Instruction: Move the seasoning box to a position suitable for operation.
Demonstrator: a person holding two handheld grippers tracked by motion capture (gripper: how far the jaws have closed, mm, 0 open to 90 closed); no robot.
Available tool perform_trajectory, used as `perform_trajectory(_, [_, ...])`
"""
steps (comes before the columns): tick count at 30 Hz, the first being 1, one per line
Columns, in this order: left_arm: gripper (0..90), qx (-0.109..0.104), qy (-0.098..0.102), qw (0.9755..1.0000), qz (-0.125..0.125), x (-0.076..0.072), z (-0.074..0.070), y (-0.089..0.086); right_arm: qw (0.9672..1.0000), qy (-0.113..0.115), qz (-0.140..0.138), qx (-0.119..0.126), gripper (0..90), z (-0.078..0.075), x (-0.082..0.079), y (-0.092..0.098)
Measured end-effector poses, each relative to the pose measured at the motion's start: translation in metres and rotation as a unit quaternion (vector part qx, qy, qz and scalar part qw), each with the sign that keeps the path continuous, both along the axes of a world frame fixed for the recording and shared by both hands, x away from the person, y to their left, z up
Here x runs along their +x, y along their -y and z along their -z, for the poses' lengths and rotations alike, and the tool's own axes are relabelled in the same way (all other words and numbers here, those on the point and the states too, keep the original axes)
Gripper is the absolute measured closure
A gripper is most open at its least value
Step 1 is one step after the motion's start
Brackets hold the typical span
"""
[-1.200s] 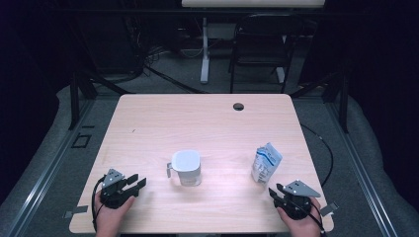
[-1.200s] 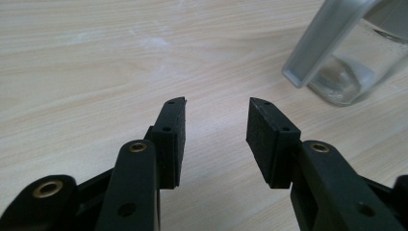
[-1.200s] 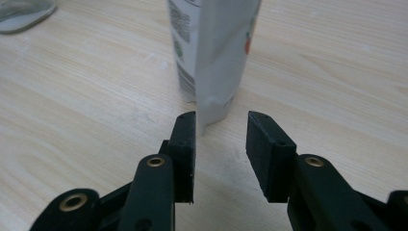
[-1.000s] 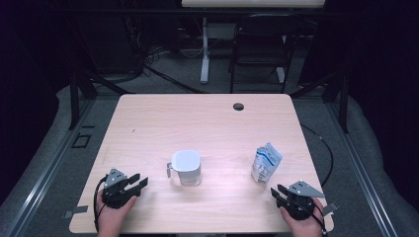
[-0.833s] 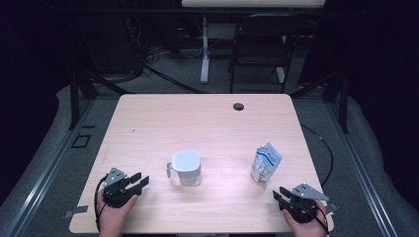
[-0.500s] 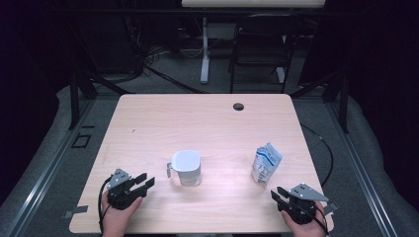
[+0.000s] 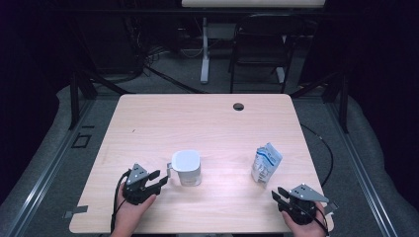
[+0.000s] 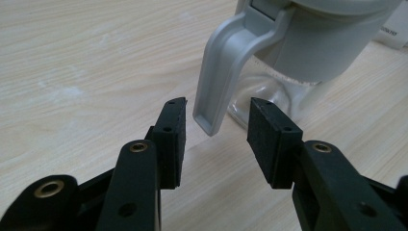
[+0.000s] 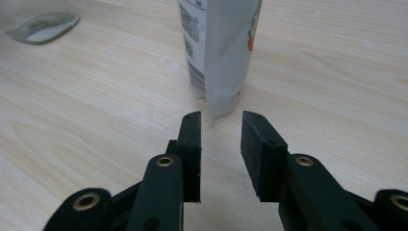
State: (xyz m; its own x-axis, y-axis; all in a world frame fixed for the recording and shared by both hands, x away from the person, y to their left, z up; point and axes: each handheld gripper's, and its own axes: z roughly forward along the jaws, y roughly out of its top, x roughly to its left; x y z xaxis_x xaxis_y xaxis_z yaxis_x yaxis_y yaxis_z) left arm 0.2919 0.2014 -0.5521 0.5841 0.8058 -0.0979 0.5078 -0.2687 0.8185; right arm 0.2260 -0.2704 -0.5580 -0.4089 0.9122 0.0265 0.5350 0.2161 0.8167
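A clear jug with a grey-white lid [image 7: 186,167] stands on the wooden table [image 7: 207,123], near the front left of centre. Its grey handle [image 8: 222,67] hangs just beyond the tips of my left gripper [image 8: 216,120], which is open and holds nothing. In the high view that left gripper [image 7: 159,178] sits just left of the jug. A white printed pouch [image 7: 266,163] stands upright at the front right. My right gripper [image 7: 276,194] is open a short way in front of it; the pouch's lower edge [image 9: 219,62] lines up with the gap of the right gripper [image 9: 220,122].
A round cable hole [image 7: 238,106] sits near the table's far edge. Beyond the table stand a dark chair [image 7: 259,49] and a white desk leg [image 7: 204,49]. Bare tabletop stretches across the far half.
My left gripper has slid right and forward, up to the jug's handle. The right gripper has stayed almost in place near the front edge.
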Motion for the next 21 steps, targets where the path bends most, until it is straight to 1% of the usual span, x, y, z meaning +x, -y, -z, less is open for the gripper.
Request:
perform_trajectory(1, [58.1,0.000,0.000,1.0000,0.000,0.000,0.000,0.000,1.0000,0.000,0.000,0.000,69.4,0.000,0.000,0.000])
perform_trajectory(2, [57.7,-0.007,0.001,1.0000,0.004,0.002,0.000,0.002,1.0000,0.000,-0.004,0.000,68.7,0.000,0.000,-0.001])
perform_trajectory(3, [57.3,-0.007,0.001,1.0000,0.004,0.002,0.000,0.002,1.0000,0.000,-0.005,-0.003,68.4,0.000,0.000,-0.001])
perform_trajectory(7, [55.2,0.004,-0.002,1.0000,0.007,0.009,0.002,0.007,1.0000,0.001,-0.008,-0.004,67.7,0.000,-0.001,-0.002])
perform_trajectory(9, [54.1,0.009,-0.003,0.9999,0.005,0.013,0.003,0.010,0.9999,0.000,-0.012,-0.005,67.5,0.000,-0.001,-0.003])
perform_trajectory(11, [54.2,0.010,-0.008,0.9999,0.004,0.017,0.005,0.013,0.9999,0.002,-0.012,-0.006,67.5,0.000,-0.001,-0.003])
perform_trajectory(12, [54.7,0.012,-0.009,0.9999,0.004,0.018,0.006,0.015,0.9999,0.005,-0.014,-0.004,67.3,0.000,-0.001,-0.003])
perform_trajectory(16, [56.4,0.022,-0.010,0.9997,0.000,0.023,0.008,0.018,0.9999,0.005,-0.014,-0.004,67.3,-0.001,-0.002,-0.001])
perform_trajectory(17, [57.2,0.021,-0.008,0.9997,-0.004,0.025,0.008,0.019,0.9999,0.004,-0.012,-0.004,67.2,-0.001,-0.002,0.000])
perform_trajectory(18, [57.9,0.021,-0.011,0.9997,-0.004,0.025,0.008,0.019,0.9999,0.004,-0.012,-0.003,67.3,-0.001,-0.002,0.000])
perform_trajectory(21, [61.9,0.023,-0.010,0.9997,-0.002,0.028,0.008,0.020,0.9999,0.006,-0.013,0.004,67.9,-0.001,-0.002,0.001])
